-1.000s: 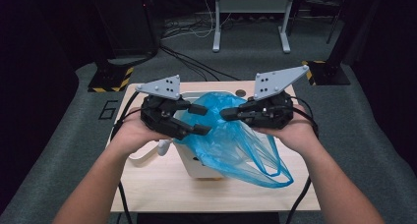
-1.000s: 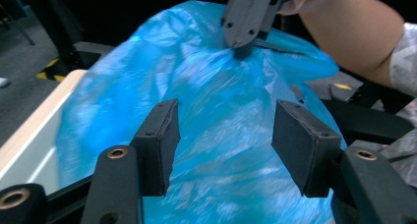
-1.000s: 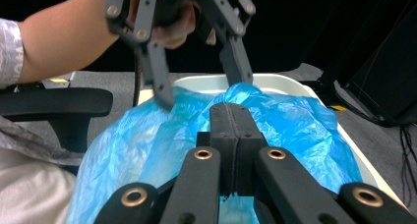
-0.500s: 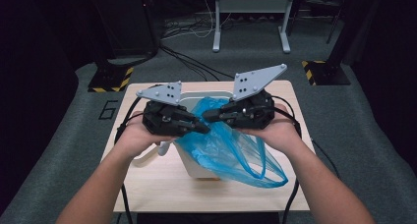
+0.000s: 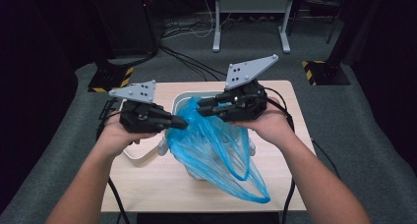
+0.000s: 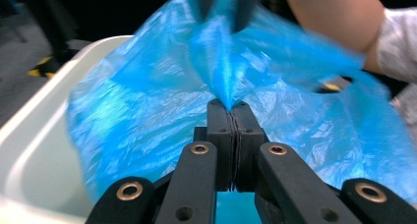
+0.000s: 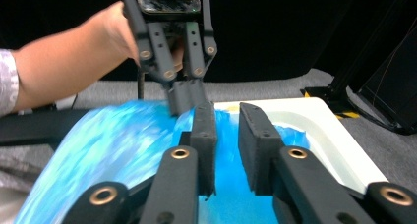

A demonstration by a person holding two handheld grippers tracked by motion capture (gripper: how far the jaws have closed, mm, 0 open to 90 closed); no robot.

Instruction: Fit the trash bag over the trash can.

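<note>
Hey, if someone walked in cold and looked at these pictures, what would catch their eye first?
First, the bright blue plastic bag spilling out of the white bin at the middle of the wooden table. Next, the two black grippers over it: the left gripper is pinched shut on a fold of the bag, while the right gripper has just been opening, its jaws apart with blue film between them.

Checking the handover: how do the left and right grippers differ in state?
The left gripper is shut on the blue bag, film pinched between its pads; the right gripper's jaws have just been opening, a gap between them. In the high view the left sits lower, the right higher. Both hover over the white bin.
</note>
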